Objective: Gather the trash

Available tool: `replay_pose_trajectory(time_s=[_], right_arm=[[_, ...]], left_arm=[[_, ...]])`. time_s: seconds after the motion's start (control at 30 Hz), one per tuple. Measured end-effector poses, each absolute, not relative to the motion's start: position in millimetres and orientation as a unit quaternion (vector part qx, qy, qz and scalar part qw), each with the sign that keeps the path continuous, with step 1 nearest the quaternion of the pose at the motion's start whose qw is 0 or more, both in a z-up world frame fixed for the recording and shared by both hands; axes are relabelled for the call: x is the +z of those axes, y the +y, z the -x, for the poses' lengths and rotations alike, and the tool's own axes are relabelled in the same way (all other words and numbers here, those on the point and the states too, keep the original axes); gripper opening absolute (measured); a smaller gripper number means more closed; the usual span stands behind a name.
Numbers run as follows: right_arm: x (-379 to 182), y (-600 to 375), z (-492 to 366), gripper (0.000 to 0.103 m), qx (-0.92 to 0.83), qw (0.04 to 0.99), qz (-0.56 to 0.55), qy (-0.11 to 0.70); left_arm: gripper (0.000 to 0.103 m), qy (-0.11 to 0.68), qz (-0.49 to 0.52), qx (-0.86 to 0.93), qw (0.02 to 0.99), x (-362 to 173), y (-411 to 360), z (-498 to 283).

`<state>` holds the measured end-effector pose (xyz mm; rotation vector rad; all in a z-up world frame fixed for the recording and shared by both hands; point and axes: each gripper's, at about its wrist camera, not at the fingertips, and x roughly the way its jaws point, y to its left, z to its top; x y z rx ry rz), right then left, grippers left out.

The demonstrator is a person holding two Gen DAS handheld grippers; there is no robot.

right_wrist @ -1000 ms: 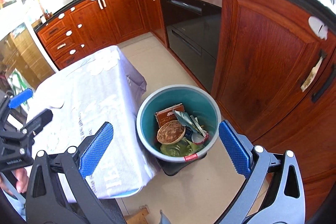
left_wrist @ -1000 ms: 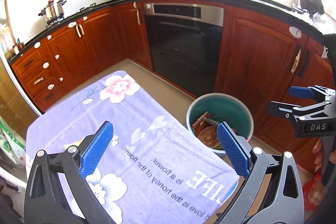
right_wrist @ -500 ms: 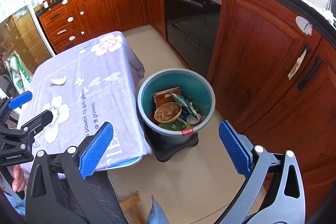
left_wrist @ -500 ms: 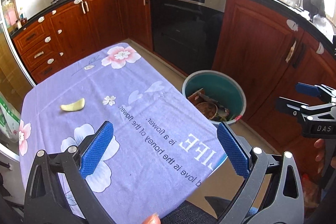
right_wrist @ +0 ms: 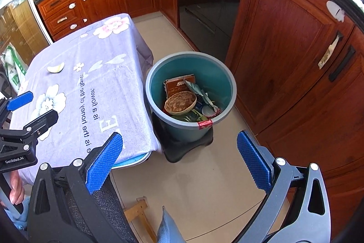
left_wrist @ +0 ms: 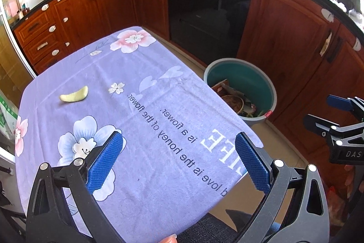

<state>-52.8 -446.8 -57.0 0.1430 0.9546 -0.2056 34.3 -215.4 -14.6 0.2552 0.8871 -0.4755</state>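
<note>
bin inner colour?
Teal inside the bin, grey rim; clearest in the right wrist view.

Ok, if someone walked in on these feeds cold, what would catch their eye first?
Probably the purple flowered tablecloth filling the left view, bare except for one pale yellow peel lying toward its far left side. Next, the teal bin on the floor beside the table, by the wooden cabinets, already holding a brown box, wrappers and a round brown shell. Both grippers hang open and empty.

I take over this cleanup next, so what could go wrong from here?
The pale peel scrap lies flat on the loose tablecloth; the open left hand-held gripper may pinch cloth with it. The trash bucket stands off the table's edge, already holding trash, so a carried scrap could fall onto the floor.
</note>
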Motion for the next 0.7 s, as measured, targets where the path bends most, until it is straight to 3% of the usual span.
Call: replay_pose_trajectory(time_s=[0.7], right_arm=[[-73.0, -433.4, 25.9, 0.097, -0.093, 0.869, -0.049, 0.483]], left_arm=[[0.099, 0.437, -0.119, -0.217, 0.865, -32.1, -208.5, -52.8]])
